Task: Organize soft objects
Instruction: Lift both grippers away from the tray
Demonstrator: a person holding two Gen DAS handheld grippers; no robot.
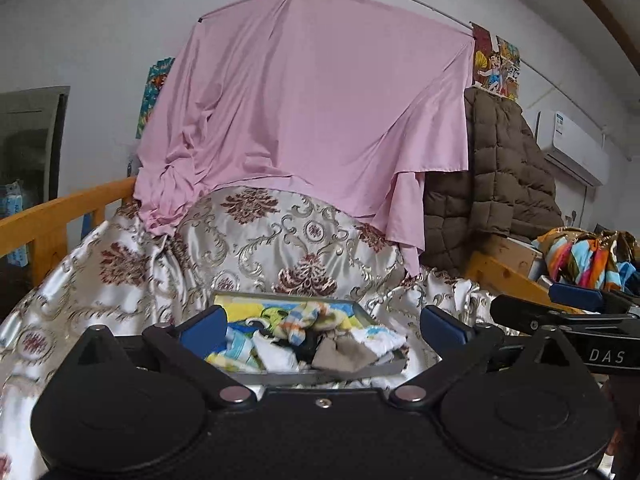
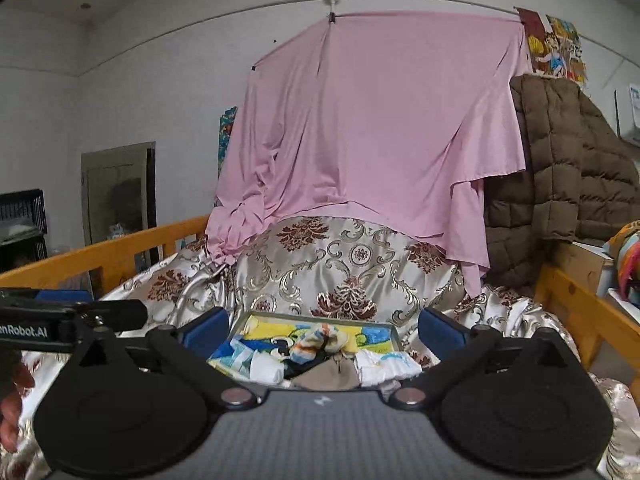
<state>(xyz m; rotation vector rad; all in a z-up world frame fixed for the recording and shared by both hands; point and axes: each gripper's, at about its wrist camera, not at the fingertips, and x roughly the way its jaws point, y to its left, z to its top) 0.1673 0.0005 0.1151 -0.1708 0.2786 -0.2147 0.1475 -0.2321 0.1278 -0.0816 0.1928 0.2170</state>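
Socks and other small cloth pieces sit heaped in a shallow metal tray on the patterned satin bedspread, directly ahead of both my grippers. Tray long axis runs left to right across my view, its near rim facing me. Contents: a striped sock in orange, blue and white near centre, bunched so no heading can be read; a grey-brown cloth at the near edge; white folded pieces to the right, hanging over the rim; a white roll to the left. A yellow and blue printed cloth lines the tray bottom. Left gripper: fingers spread wide, nothing between them. Right gripper: likewise released and empty. Neither touches the pile.
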